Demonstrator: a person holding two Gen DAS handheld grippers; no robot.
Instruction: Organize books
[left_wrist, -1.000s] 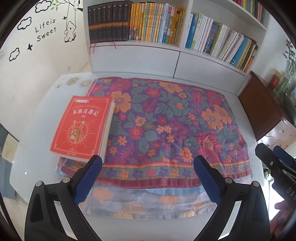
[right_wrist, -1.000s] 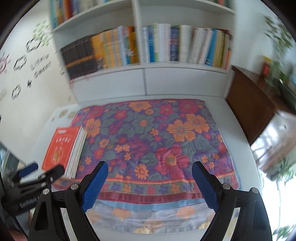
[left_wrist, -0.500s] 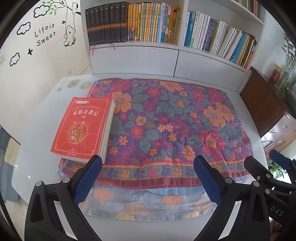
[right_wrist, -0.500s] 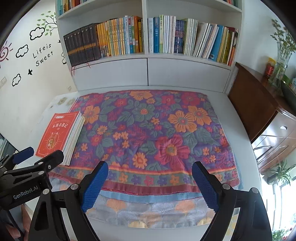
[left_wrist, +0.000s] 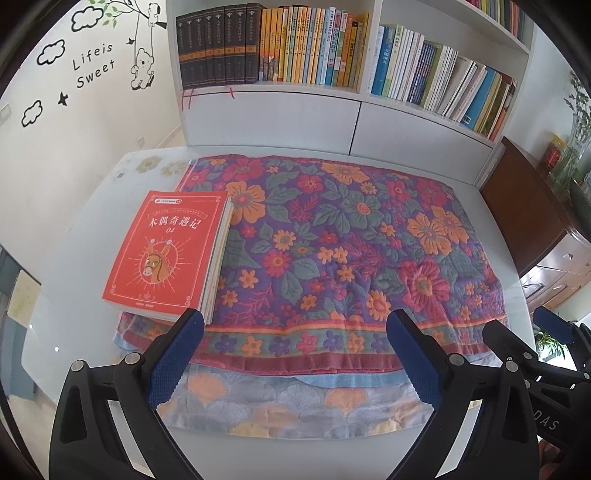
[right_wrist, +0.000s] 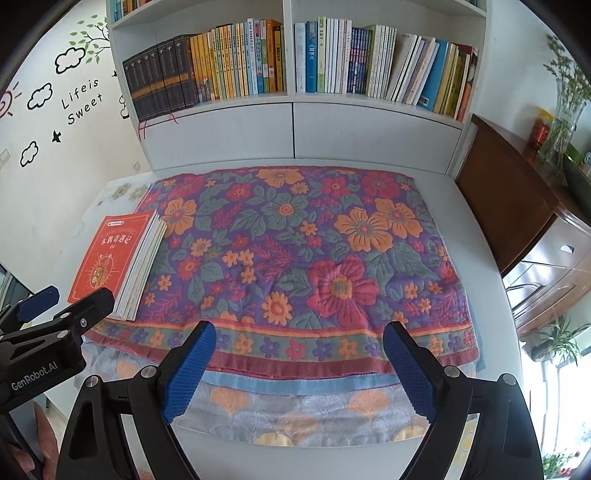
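A stack of books with a red cover on top (left_wrist: 166, 251) lies at the left side of the flowered cloth (left_wrist: 332, 240) on the white table (left_wrist: 85, 229); it also shows in the right wrist view (right_wrist: 110, 258). My left gripper (left_wrist: 295, 354) is open and empty, held above the cloth's near edge, right of the stack. My right gripper (right_wrist: 295, 365) is open and empty above the cloth's near edge. The left gripper also appears in the right wrist view (right_wrist: 48, 306), and the right gripper at the left wrist view's right edge (left_wrist: 528, 336).
A white bookshelf (right_wrist: 291, 99) filled with upright books stands behind the table. A brown wooden cabinet (right_wrist: 517, 206) with a glass vase (right_wrist: 561, 122) stands at the right. A second pale cloth (right_wrist: 295, 413) lies under the flowered one at the near edge.
Both grippers have shifted slightly; the right gripper has moved left into the left wrist view's lower right. The right wrist view has steadied and pulled back. The books have not moved.
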